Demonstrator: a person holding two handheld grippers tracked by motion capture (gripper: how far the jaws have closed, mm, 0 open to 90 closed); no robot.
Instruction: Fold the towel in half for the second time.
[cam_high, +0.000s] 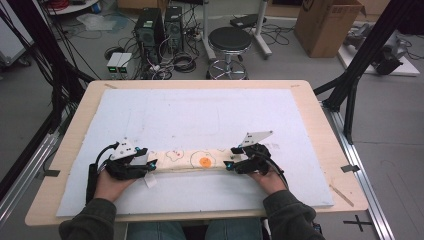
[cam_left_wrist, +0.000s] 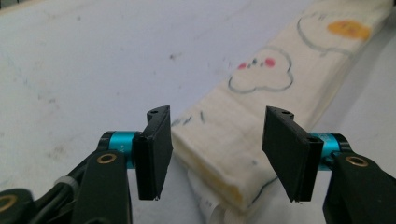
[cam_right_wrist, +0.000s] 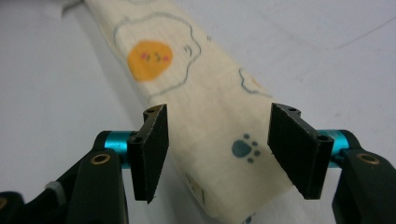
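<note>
White foam sheet (cam_high: 200, 115) covers the wooden tabletop (cam_high: 320, 130); floor behind has cables, a stool, boxes. On the foam near us lies a long folded cream cloth strip printed with fried eggs and paw marks (cam_high: 192, 161), long axis running left to right across the high view, flat, one end at each hand. We see the left gripper (cam_left_wrist: 217, 154) with jaws wide around its end of the strip, pads not pressing; the right gripper (cam_right_wrist: 219, 156) likewise wide, its end between the jaws, nothing held. Risk, we judge: if we close on the top layer only, the fold opens; uneven pulls would skew the strip.
</note>
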